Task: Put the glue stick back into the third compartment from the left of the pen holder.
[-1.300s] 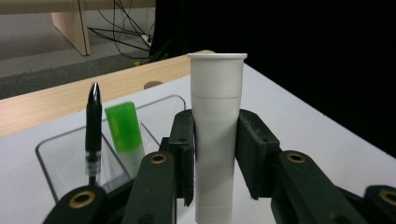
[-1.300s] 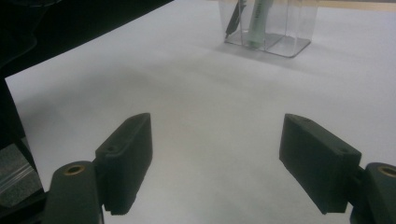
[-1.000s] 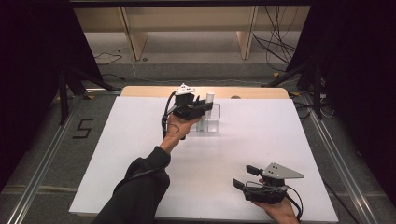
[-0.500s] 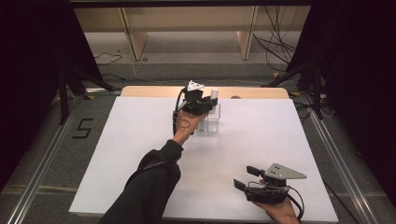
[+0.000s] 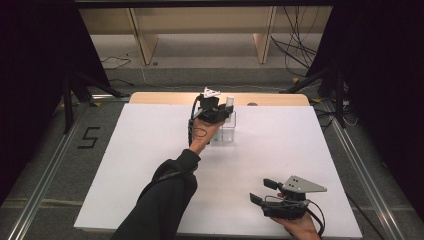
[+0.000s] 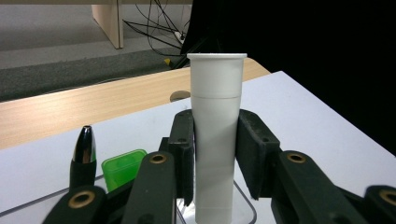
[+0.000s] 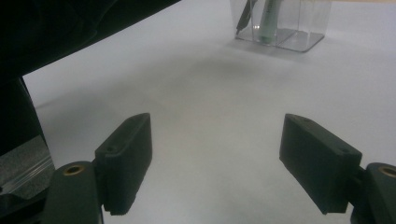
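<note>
White tube [image 6: 215, 135]: plain, cylindrical, flared flat rim on top, faint seam below the rim; stands upright, clenched between the pads of the left tool [image 6: 215, 149], its foot inside a clear plastic organizer [image 5: 227, 131] at 12 o'clock on the white tabletop [image 5: 125, 170]. Tube bottom cut off by the frame edge; from the high view the hand covers most of it. Beside it, at 9 o'clock, a green cap [image 6: 123, 167] and a chrome-tipped black pen [image 6: 84, 156]. Right tool [image 5: 266, 191] at 5 o'clock, jaws spread wide, nothing between them.
</note>
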Tool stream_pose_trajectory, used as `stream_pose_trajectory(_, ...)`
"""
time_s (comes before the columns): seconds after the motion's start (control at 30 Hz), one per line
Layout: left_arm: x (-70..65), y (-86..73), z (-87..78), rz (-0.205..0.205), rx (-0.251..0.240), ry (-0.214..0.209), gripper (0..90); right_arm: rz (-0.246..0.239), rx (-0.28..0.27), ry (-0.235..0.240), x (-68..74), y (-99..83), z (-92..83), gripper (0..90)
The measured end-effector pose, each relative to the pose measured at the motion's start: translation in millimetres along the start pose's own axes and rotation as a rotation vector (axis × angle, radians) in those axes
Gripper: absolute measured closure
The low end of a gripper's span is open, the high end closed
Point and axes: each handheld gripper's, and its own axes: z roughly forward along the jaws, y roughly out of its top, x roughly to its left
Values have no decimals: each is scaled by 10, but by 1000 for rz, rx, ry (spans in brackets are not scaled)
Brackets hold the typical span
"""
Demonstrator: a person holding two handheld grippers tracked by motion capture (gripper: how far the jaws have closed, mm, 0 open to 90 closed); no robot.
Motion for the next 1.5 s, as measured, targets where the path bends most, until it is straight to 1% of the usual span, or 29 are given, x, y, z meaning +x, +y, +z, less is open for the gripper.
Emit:
stream_pose_trajectory(0.07,0,-9,11,1,0,0,687,-5,3,2,-1,-2,2,264)
stream_pose_trajectory(0.13,-2,-18,17,13,13,3,687,-6,5,1,-1,-8,7,264)
stream_pose_trajectory(0.23,-2,-31,29,0,13,-2,686,-7,3,2,2,-7,10,264)
stream_pose_trajectory(0.33,-20,-34,35,18,38,-5,673,-10,9,3,9,-9,11,264)
stream_pose_trajectory(0.37,-25,-29,27,11,45,-5,652,-12,5,5,12,-7,10,264)
stream_pose_trajectory(0.43,-42,4,-4,-19,59,-12,485,-12,3,10,14,-6,10,264)
stream_pose_trajectory(0.47,-54,23,-31,-14,63,-13,410,-14,4,12,12,-9,11,264)
stream_pose_trajectory(0.5,-64,40,-62,1,65,-12,361,-15,5,11,12,-10,10,264)
stream_pose_trajectory(0.53,-68,58,-93,8,70,-10,332,-15,3,11,11,-9,9,264)
stream_pose_trajectory(0.6,-57,87,-149,9,84,-7,286,-13,0,11,12,-6,8,264)
stream_pose_trajectory(0.77,-19,106,-273,-9,84,-24,250,-13,-1,9,13,-5,9,264)
stream_pose_trajectory(0.87,6,87,-341,-25,90,-51,232,-10,4,9,14,-7,15,264)
stream_pose_trajectory(1.0,31,33,-443,-33,91,-87,215,-8,1,7,8,-8,16,264)
stream_pose_trajectory(1.1,61,-24,-509,-57,94,-122,204,-6,0,6,3,-8,19,263)
stream_pose_trajectory(1.2,76,-82,-577,-48,89,-127,196,-5,-2,5,3,-6,19,263)
stream_pose_trajectory(1.33,105,-141,-668,-56,78,-150,192,-5,3,7,5,-8,29,263)
stream_pose_trajectory(1.5,104,-233,-760,-36,76,-162,192,-6,5,8,8,-9,37,263)
